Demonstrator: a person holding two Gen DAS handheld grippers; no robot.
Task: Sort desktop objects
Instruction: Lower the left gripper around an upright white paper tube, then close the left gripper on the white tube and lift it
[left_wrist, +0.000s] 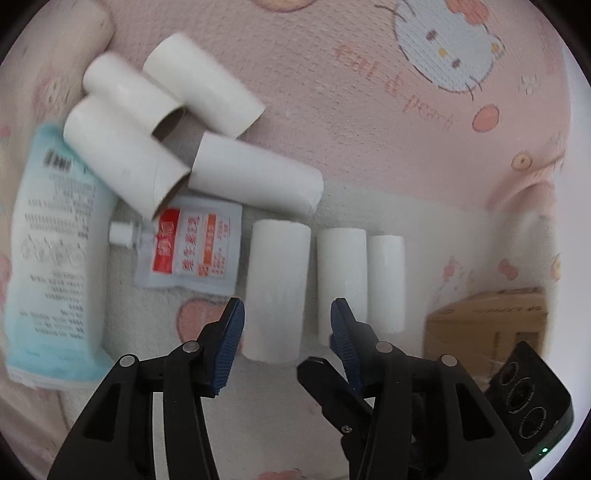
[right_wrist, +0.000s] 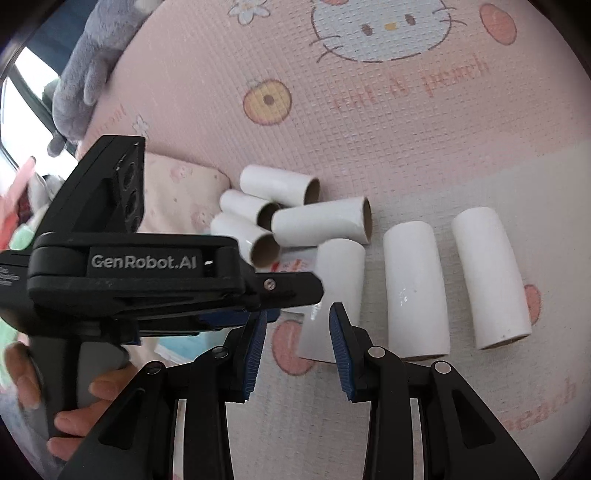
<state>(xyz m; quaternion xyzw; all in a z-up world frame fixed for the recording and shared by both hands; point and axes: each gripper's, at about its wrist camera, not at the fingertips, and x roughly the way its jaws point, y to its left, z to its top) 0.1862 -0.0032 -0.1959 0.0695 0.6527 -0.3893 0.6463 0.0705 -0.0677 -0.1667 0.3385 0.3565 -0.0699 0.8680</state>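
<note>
**Left jaws spread astride the newest tube in the row; right jaws narrowed on nothing**

The left gripper (left_wrist: 287, 321) has its jaws spread wide, and the nearest tube (left_wrist: 275, 291) of a tidy row stands between the blue pads without either pad pressing on it. From the left wrist view that tube lies straight ahead of the jaws at lower centre of the frame, its long axis running up and down the picture, in line with the fingers. The right gripper (right_wrist: 297, 328) has its jaws drawn close together with a clear gap between them, pinching nothing; only the mat (right_wrist: 388, 122) shows there.

Going by size, the largest thing is the pink cartoon mat under everything. Next comes the pale blue wipes pack (left_wrist: 55, 266) at the left edge of the left wrist view, then the brown cardboard box (left_wrist: 487, 317) at the lower right. The heap of unsorted tubes (left_wrist: 173, 122) fills the upper left, four of them crossed over one another at differing angles, their open ends pointing mostly toward lower right. The sorted row follows: the nearest tube, a middle tube (left_wrist: 341, 280) and a far tube (left_wrist: 387, 282), side by side and parallel, the last two touching or nearly so. Smallest is the red-and-white sachet (left_wrist: 192, 251), partly under the heap.

Judging from this, the left gripper, closer to the heap, is the better placed for the next pick, and it would have to turn to square its jaws across a slanted tube.
</note>
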